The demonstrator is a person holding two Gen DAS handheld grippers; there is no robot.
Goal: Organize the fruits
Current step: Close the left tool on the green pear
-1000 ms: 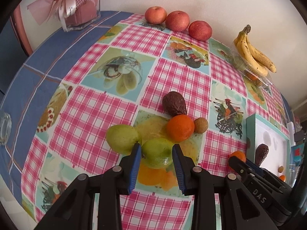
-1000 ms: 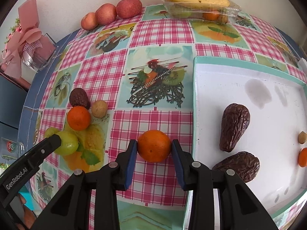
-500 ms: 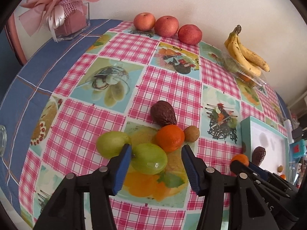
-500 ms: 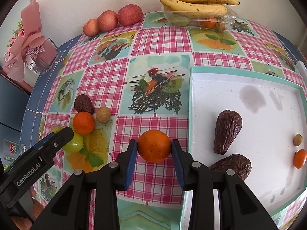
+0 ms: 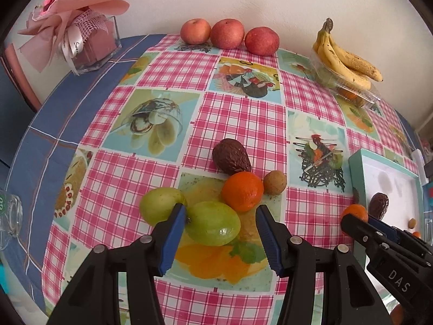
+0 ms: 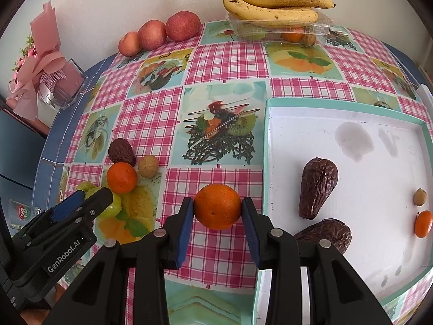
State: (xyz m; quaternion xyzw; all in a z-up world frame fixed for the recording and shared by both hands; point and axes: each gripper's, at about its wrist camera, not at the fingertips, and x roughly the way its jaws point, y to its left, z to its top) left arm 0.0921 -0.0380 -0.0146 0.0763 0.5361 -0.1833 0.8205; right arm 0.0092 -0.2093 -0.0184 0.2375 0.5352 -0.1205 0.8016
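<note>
Right claw (image 6: 217, 211) gripping orange (image 6: 217, 209); left claw (image 5: 220, 227) open around green fruit (image 5: 213, 222)

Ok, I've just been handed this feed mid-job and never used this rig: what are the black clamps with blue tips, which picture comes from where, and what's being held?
They are hand-held two-finger grippers, one in each of a person's hands, each with a fisheye camera looking along its fingers. In the left wrist view the left gripper is open around a green fruit on the tablecloth, beside another green fruit, an orange and a dark wrinkled fruit. In the right wrist view the right gripper is shut on an orange fruit, next to the white tray. Apples and bananas line the wall.
</note>
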